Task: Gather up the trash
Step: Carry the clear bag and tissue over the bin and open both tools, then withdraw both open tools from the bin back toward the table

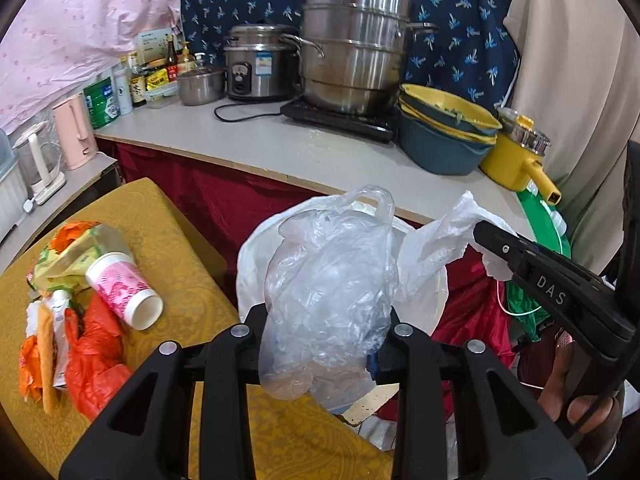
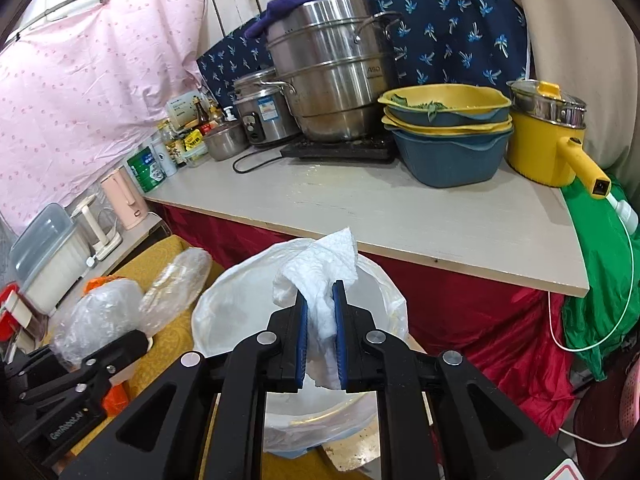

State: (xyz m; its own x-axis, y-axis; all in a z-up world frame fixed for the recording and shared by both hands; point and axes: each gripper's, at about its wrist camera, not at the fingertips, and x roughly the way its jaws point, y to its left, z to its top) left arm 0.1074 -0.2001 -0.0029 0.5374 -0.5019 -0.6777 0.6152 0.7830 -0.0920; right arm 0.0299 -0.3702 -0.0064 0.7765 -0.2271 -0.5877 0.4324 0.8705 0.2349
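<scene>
- Left wrist view: the left gripper (image 1: 320,332) is pinching a crumpled clear plastic bag (image 1: 328,280); the lined bin (image 1: 434,300) is sitting behind it, toward one o'clock.
- Right wrist view: the right gripper (image 2: 320,340) is pinching a white paper towel (image 2: 320,280) directly over the bin, the nearer hand; its opening is lying at six o'clock beneath the jaws.

the letters "das" are read in white on the black side of the right tool (image 1: 486,236), as seen from the left wrist view. on the body of the left tool (image 2: 132,340), seen from the right wrist view, white lettering is printed, but only something like "gen" at its start is made out. "asd" is stamped on the steel steamer pot (image 2: 332,68) near its handle. print on the bottles and the green tin is too small to be read.
</scene>
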